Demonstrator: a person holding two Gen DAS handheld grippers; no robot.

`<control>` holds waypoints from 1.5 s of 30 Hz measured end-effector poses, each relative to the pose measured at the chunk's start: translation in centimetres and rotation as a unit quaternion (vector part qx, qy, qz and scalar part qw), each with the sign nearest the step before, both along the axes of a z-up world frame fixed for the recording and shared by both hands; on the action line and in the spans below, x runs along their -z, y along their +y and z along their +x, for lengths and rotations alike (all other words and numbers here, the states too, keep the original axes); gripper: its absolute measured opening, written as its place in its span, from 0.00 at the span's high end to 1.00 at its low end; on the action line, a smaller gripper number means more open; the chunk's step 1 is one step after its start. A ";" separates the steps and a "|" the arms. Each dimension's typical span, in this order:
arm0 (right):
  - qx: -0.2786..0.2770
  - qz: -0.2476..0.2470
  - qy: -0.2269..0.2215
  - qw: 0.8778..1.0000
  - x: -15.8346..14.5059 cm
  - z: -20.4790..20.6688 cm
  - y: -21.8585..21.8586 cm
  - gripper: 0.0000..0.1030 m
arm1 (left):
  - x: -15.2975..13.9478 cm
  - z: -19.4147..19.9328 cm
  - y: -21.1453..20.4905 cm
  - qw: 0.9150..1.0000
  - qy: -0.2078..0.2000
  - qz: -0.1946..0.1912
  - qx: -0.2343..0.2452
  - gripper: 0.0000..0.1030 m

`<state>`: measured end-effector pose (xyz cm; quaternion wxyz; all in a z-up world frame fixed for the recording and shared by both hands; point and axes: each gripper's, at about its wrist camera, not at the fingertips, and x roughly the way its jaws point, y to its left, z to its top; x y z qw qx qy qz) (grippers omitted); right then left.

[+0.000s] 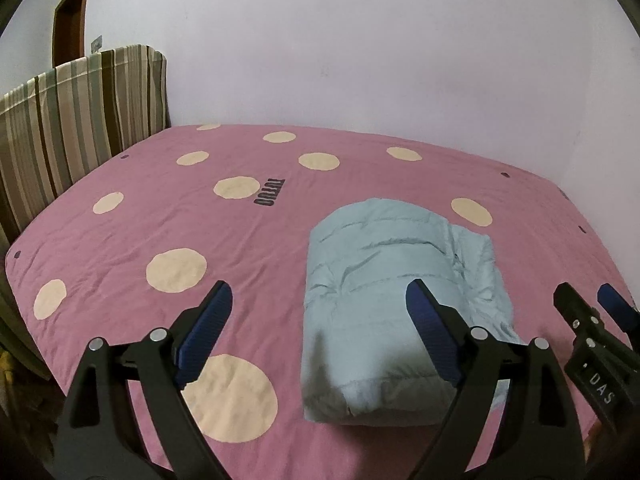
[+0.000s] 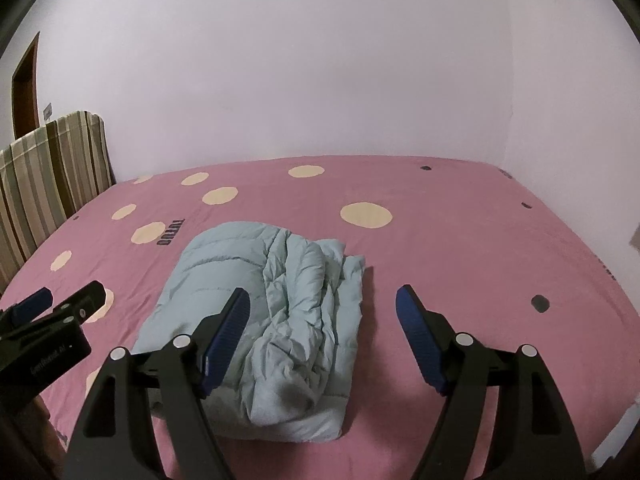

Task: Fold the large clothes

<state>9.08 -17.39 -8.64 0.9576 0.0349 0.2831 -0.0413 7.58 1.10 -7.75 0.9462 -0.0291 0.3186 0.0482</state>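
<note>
A light blue puffer jacket lies folded into a compact bundle on the pink bed; it also shows in the right wrist view. My left gripper is open and empty, held above the bundle's near left edge. My right gripper is open and empty, held above the bundle's near right side. The right gripper also shows at the right edge of the left wrist view. The left gripper shows at the left edge of the right wrist view.
The bed has a pink cover with cream dots and dark lettering. A striped headboard stands at the left. White walls close the far side and right side. A brown door is at the far left.
</note>
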 end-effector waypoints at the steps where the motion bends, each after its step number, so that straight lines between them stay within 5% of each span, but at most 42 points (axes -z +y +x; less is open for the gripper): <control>1: 0.000 -0.005 0.000 1.000 0.0 -0.2 0.2 0.28 | 0.0 -0.1 -0.1 1.000 0.000 0.000 0.001 0.14; 45: 0.003 -0.015 -0.021 1.000 -0.8 -3.1 1.6 0.27 | -0.5 -3.0 -1.1 1.000 -0.015 0.014 0.009 0.13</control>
